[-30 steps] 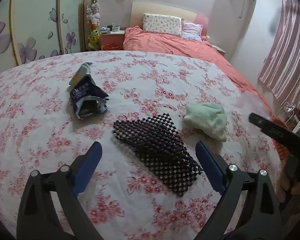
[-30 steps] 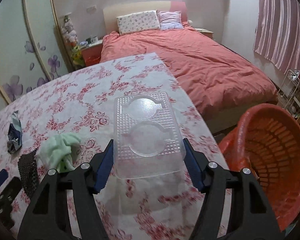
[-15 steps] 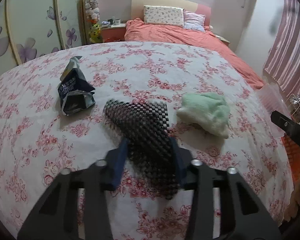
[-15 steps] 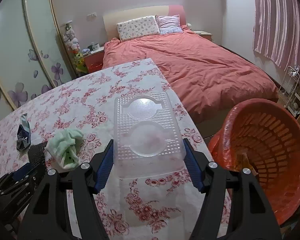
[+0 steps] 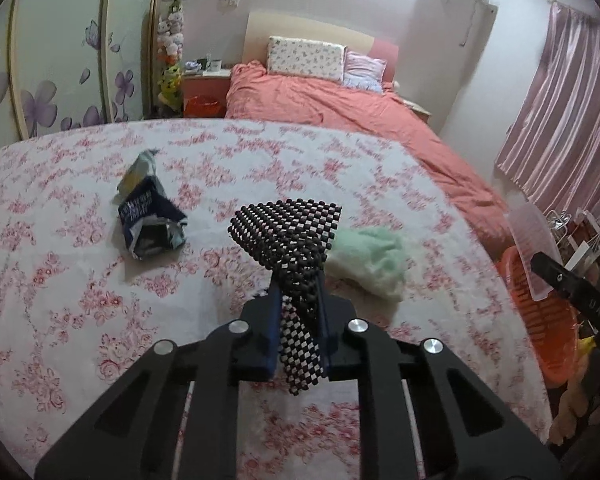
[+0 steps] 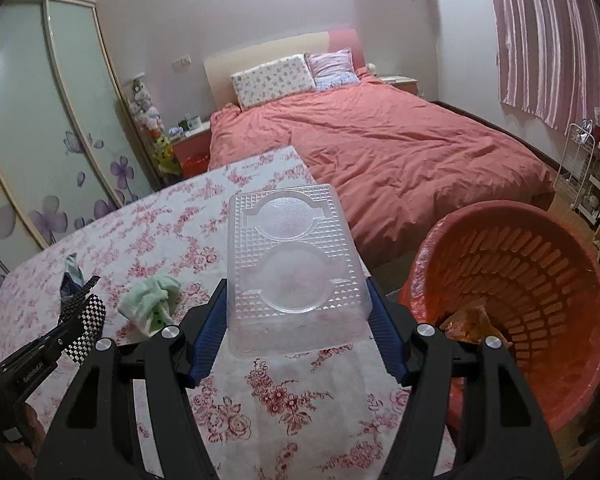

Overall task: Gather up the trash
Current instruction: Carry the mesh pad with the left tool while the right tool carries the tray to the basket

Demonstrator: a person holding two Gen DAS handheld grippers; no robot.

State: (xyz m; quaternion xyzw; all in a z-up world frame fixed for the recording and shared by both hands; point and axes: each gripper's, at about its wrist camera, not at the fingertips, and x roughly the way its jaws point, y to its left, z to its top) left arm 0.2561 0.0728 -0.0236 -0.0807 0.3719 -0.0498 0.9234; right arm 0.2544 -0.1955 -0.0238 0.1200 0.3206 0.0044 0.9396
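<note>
Right now the left gripper [image 5: 299, 294] is clamped on a black mesh mat [image 5: 290, 232], its blue pads [image 5: 275, 322] pinched tight on the bunched middle of it. Part of the mat fans out above the fingertips and a tail hangs below them, clear of the floral tablecloth [image 5: 60, 280]. On the cloth to the left lies a crumpled dark snack bag [image 5: 148, 216], and just right of the mat sits a pale green rag [image 5: 370, 258], touching nothing else that I can make out.

The right gripper [image 6: 296, 320] grips a clear plastic tray [image 6: 290, 264] by its two long sides, the jaws standing wide with the tray filling the gap. The tray is held over the table's near edge, beside an orange basket [image 6: 540, 280] that stands off the table to the right. Something yellowish lies in the bottom of the basket [image 6: 474, 322], probably a wrapper, though the view is too blurred to tell.

From the right wrist view the left gripper and mat [image 6: 86, 320] show at the far left, with the rag [image 6: 152, 304] between them and the tray.
</note>
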